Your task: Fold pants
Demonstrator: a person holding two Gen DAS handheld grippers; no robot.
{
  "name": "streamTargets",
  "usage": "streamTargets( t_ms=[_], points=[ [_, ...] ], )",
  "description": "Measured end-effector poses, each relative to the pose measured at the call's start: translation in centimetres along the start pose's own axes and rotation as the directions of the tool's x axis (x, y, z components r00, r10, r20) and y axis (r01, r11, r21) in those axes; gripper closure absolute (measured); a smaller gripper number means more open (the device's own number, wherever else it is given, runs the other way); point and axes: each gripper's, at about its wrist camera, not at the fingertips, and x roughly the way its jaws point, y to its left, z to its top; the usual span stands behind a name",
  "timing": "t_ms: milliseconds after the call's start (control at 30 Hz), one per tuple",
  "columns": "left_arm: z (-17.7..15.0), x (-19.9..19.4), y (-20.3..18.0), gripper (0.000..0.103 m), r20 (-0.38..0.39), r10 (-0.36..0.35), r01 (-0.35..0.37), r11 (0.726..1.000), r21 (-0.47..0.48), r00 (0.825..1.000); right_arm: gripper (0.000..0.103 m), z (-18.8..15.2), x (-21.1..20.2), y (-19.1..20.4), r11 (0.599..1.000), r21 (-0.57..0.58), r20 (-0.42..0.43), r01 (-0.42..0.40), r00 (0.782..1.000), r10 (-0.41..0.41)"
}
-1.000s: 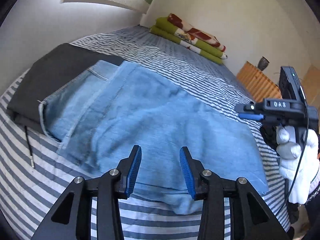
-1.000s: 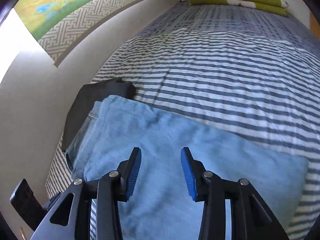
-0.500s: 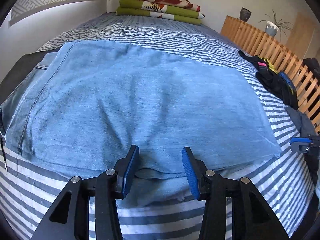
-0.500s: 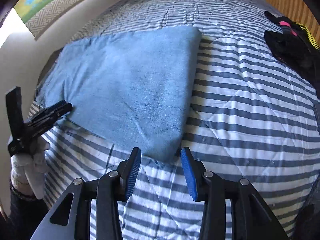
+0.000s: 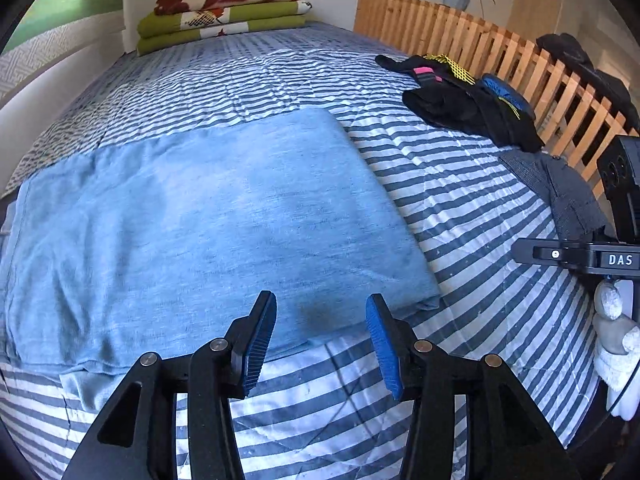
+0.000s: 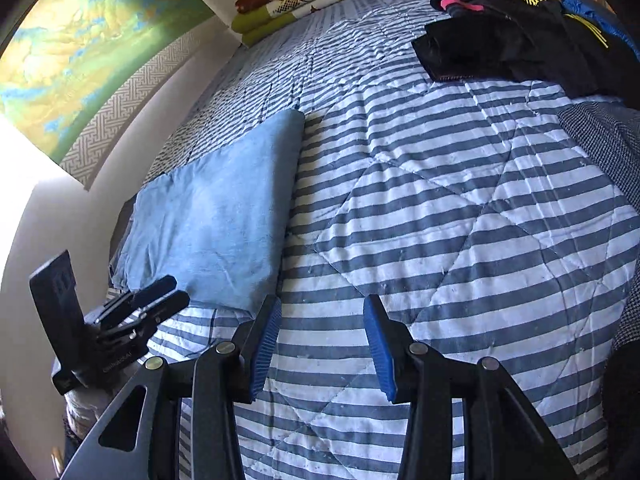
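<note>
On the striped bed, near its front edge: one pair of light-blue denim pants (image 5: 208,216), already doubled into a flat slab, lying toward the wall side.

Change since a second ago: both my views have swung from the waistband end, where a dark garment lay under the jeans, to the free folded end. My left gripper (image 5: 320,344) now hovers over the front corner of the denim, jaws opening, nothing between them. My right gripper (image 6: 320,344) has come off the cloth altogether and hangs over bare quilt just beside the pants' edge, jaws parted, empty.

Meaning, as I judge it: the last fold is laid; I am lining up at this end for the next one.

Surface: blue-and-white striped quilted bedspread (image 6: 460,220), soft, diamond-stitched.

Room: folded green-and-red patterned blankets (image 5: 224,16) at the far end; heap of black clothing (image 5: 472,108) by the slatted wooden rail (image 5: 460,36); green-and-yellow wall picture (image 6: 84,48).
</note>
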Motion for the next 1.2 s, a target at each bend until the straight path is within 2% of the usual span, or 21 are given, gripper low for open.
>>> streamTargets(
  t_ms=[67,200,300,367,433,467,533,633,700,767,800,933,1067,1100,1133,1167,1200],
  points=[
    [0.7,0.8,-2.6,0.045,-0.010,0.008,-0.007,0.999,0.054,1.000,0.064,-0.1,0.3,-0.8,1.000,0.011,0.018,0.018,1.000,-0.019],
    [1.8,3.7,-6.6,0.045,-0.079,0.029,-0.022,0.995,0.093,0.996,0.064,-0.3,0.1,-3.5,0.997,0.074,0.046,0.005,0.999,-0.009],
    [2.1,6.5,-7.8,0.045,-0.118,0.086,-0.074,0.992,0.100,0.989,0.064,-0.1,-0.6,-3.6,0.996,0.030,0.049,0.079,0.996,-0.081],
    [1.9,7.6,-7.9,0.046,-0.128,0.119,-0.105,0.989,0.108,0.985,0.064,0.1,-1.1,-3.2,0.997,0.003,0.063,0.081,0.995,-0.081],
    [1.7,8.1,-7.9,0.068,-0.115,0.151,-0.134,0.981,0.139,0.982,0.064,0.1,-1.1,-3.1,0.998,-0.005,0.056,0.061,0.997,-0.060],
    [1.7,7.9,-7.6,0.073,-0.118,0.130,-0.114,0.984,0.134,0.984,0.064,0.0,-0.9,-3.1,0.998,-0.008,0.047,0.063,0.997,-0.062],
    [2.0,7.2,-6.7,0.089,-0.115,0.092,-0.083,0.993,0.087,0.989,0.064,0.1,-0.3,-3.1,0.999,0.009,0.015,0.036,0.999,-0.036],
    [2.3,5.7,-5.0,0.091,-0.100,0.014,-0.013,1.000,0.014,0.995,0.064,1.2,0.5,-3.0,0.994,0.074,-0.031,-0.076,0.996,0.078],
    [2.4,4.8,-4.5,0.092,-0.080,-0.011,0.010,1.000,-0.010,0.997,0.062,3.0,1.0,-2.0,0.990,0.081,-0.025,-0.114,0.993,0.117],
    [2.4,4.0,-4.5,0.092,-0.058,-0.015,0.014,1.000,-0.014,0.998,0.049,5.7,2.2,-0.3,0.988,0.029,-0.026,-0.150,0.988,0.150],
    [2.4,3.7,-4.5,0.092,-0.050,-0.015,0.014,1.000,-0.011,0.999,0.043,7.1,3.2,0.5,0.989,0.013,-0.033,-0.146,0.989,0.147],
    [2.7,2.5,-3.9,0.092,-0.024,-0.040,0.039,0.999,-0.036,0.999,0.042,11.3,8.8,2.5,0.993,0.023,-0.120,-0.114,0.986,0.116],
    [2.5,2.0,-3.4,0.092,-0.003,-0.058,0.057,0.997,-0.046,0.998,0.043,12.7,13.3,3.3,0.989,0.081,-0.231,-0.126,0.963,0.142],
    [2.4,2.0,-3.4,0.092,0.000,-0.056,0.056,0.997,-0.045,0.998,0.045,12.7,13.9,3.5,0.991,0.085,-0.252,-0.107,0.960,0.126],
    [2.3,2.0,-3.4,0.088,0.003,-0.052,0.052,0.998,-0.043,0.999,0.060,12.8,13.9,3.7,0.991,0.084,-0.256,-0.109,0.958,0.127],
    [2.1,2.1,-3.7,0.087,0.004,-0.051,0.051,0.998,-0.039,0.999,0.071,12.8,13.9,3.9,0.986,0.093,-0.274,-0.140,0.948,0.161],
    [1.9,2.2,-4.0,0.073,0.006,-0.045,0.045,0.998,-0.036,0.999,0.088,12.9,13.8,4.0,0.982,0.111,-0.285,-0.153,0.942,0.179]
  ],
)
